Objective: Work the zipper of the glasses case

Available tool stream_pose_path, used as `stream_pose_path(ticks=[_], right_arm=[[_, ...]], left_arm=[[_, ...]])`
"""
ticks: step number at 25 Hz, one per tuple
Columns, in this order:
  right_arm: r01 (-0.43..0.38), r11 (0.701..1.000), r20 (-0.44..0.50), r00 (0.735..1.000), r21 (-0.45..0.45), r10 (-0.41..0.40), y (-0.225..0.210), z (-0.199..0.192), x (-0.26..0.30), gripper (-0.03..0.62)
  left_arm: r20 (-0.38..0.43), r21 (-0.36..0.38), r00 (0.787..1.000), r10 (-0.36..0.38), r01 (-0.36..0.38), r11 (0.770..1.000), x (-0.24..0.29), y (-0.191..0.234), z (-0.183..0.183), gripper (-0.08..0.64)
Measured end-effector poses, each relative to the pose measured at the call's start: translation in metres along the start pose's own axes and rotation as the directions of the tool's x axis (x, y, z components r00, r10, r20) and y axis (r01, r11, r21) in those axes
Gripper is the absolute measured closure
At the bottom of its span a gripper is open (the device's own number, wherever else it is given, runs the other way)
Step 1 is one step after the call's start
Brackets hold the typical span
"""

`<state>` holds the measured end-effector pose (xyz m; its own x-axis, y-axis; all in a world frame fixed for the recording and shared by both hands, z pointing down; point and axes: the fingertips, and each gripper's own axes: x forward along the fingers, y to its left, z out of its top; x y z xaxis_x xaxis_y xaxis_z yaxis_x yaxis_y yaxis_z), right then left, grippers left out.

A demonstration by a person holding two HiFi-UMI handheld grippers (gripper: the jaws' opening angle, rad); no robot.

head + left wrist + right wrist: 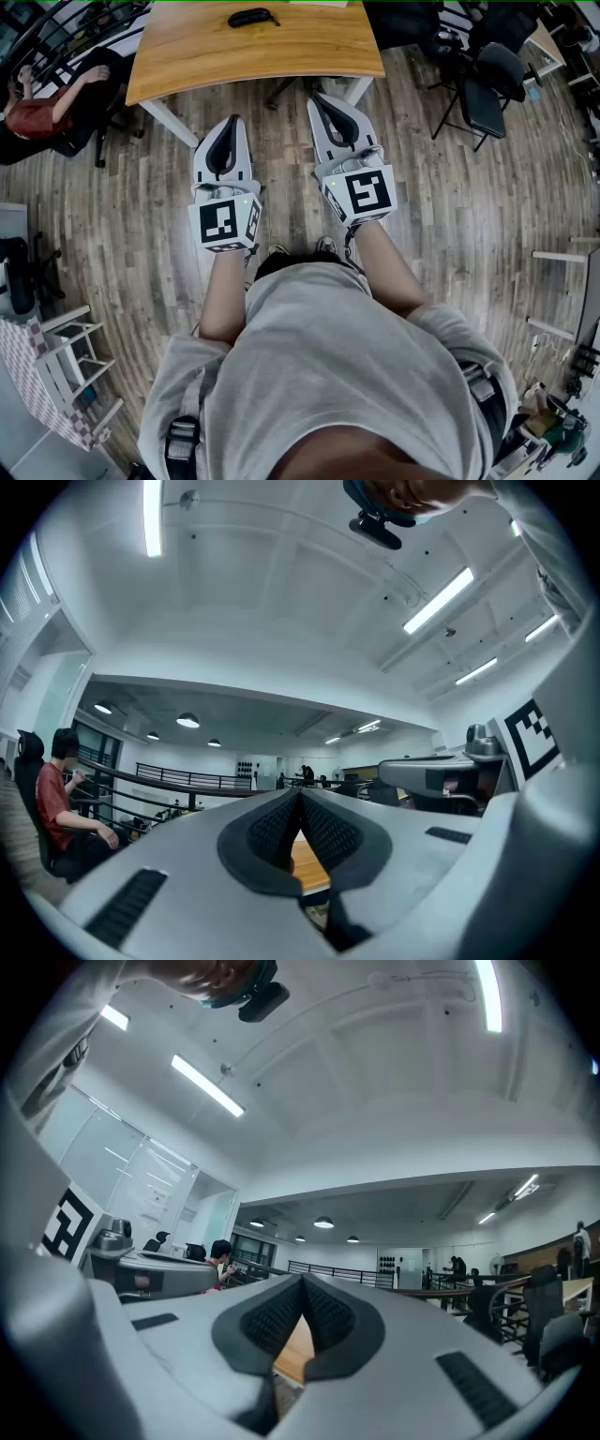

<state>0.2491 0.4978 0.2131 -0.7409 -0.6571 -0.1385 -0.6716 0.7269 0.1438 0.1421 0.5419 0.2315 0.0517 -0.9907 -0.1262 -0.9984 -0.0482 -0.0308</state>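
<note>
A black glasses case (pixel 253 17) lies on the wooden table (pixel 197 56) near its far edge, at the top of the head view. My left gripper (pixel 231 124) is held over the floor in front of the table, shut and empty. Beside it my right gripper (pixel 319 99) reaches just to the table's near edge, also shut with nothing in it. In the left gripper view the left gripper (pixel 300 795) has its tips together, with a slice of tabletop (pixel 309 862) below. The right gripper view shows the right gripper (pixel 302 1282) closed likewise. The case is in neither gripper view.
A seated person in red (pixel 42 111) is at the left of the table. Black chairs (pixel 487 89) stand at the right. White table legs (pixel 167 120) come down near my left gripper. A white rack (pixel 70 361) is at the lower left. Wood floor lies all around.
</note>
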Motion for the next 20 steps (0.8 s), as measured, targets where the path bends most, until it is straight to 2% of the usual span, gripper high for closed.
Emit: stream_pose_path(ticks=[5, 9, 15, 20], right_arm=[[-0.005, 1.0, -0.03, 1.0, -0.01, 0.005, 0.023, -0.019, -0.003, 0.566], [-0.022, 1.0, -0.077, 0.997, -0.014, 0.021, 0.028, -0.036, 0.005, 0.566], [-0.041, 0.999, -0.115, 0.993, -0.017, 0.039, 0.02, -0.06, 0.047, 0.566], [-0.061, 0.997, -0.083, 0.995, -0.037, 0.058, -0.005, -0.067, 0.1, 0.566]], left_arm=[[-0.034, -0.031, 0.999, -0.017, 0.016, 0.999, -0.021, 0.015, -0.017, 0.537], [-0.09, -0.072, 0.995, -0.029, 0.023, 0.997, -0.018, 0.026, -0.042, 0.537], [-0.111, -0.088, 0.993, -0.046, 0.037, 0.995, 0.017, 0.046, -0.06, 0.537], [-0.114, -0.093, 0.993, -0.044, 0.033, 0.995, 0.074, 0.075, -0.07, 0.537]])
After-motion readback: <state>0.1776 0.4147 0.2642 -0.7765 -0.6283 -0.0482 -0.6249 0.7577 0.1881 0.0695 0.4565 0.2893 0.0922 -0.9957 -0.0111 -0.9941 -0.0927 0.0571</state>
